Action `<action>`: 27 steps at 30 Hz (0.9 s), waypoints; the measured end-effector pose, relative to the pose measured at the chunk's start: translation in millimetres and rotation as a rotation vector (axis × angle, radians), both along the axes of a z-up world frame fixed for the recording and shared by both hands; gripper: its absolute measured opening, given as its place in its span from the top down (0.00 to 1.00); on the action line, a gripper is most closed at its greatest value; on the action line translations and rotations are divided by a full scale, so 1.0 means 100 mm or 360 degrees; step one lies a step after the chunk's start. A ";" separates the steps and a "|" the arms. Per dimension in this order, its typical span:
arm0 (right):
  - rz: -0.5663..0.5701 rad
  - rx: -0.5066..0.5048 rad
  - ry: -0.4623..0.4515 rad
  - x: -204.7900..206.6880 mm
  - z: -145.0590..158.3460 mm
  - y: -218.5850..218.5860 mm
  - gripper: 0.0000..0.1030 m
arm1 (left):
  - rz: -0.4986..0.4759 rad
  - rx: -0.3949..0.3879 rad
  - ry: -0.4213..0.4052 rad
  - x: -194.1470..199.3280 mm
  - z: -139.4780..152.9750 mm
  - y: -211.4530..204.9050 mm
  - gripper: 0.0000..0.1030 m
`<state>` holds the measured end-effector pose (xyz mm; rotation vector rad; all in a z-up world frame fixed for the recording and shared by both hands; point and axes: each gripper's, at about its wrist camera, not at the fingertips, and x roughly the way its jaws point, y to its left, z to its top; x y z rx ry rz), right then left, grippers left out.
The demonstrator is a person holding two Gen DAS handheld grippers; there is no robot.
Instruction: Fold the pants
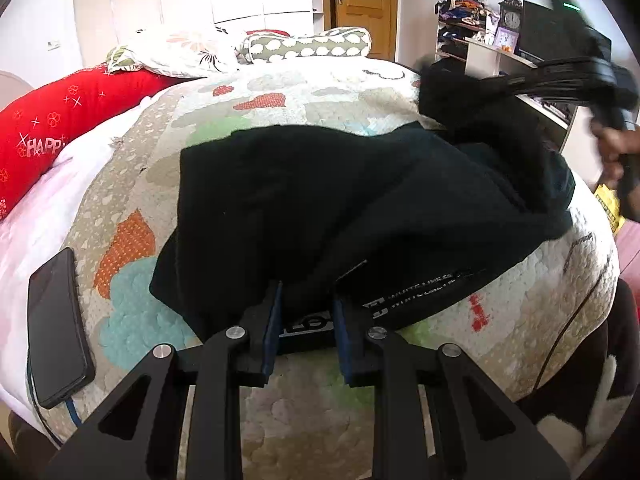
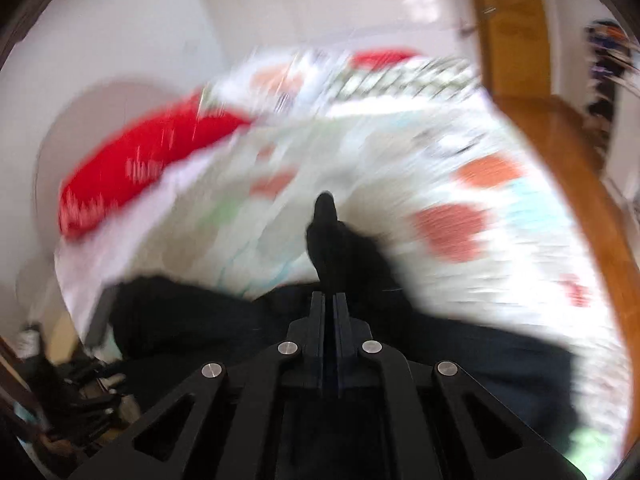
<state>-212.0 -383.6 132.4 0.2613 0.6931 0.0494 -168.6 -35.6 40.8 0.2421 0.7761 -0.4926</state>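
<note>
Black pants (image 1: 340, 208) lie spread on a patterned quilt (image 1: 280, 92) on the bed. My left gripper (image 1: 306, 300) sits at the near edge of the pants, its blue-padded fingers (image 1: 272, 320) apart with the waistband label between them, not pinched. My right gripper (image 1: 480, 84) appears at the upper right of the left wrist view, holding a lifted end of the pants above the bed. In the blurred right wrist view the right gripper (image 2: 330, 296) is shut on black fabric (image 2: 332, 236) that sticks up past the fingertips.
A black phone (image 1: 60, 328) with a cable lies on the quilt at the left. A red pillow (image 1: 60, 120) and patterned pillows (image 1: 248, 48) are at the head. Shelves with a clock (image 1: 510, 20) stand right. A wooden door (image 1: 364, 4) is behind.
</note>
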 end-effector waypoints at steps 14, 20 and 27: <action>-0.0396 0.0030 0.0277 -1.03 -0.33 -0.80 0.64 | -0.0112 0.0010 -0.0128 -0.33 0.37 0.16 0.27; 0.0173 0.0074 0.0096 -0.43 -0.04 -0.02 0.42 | 0.0092 -0.0117 -0.0105 -0.12 0.47 0.30 0.20; 0.0497 0.0078 0.0273 0.52 -0.43 0.74 0.42 | 0.0227 -0.0274 -0.0011 0.33 0.49 0.32 0.19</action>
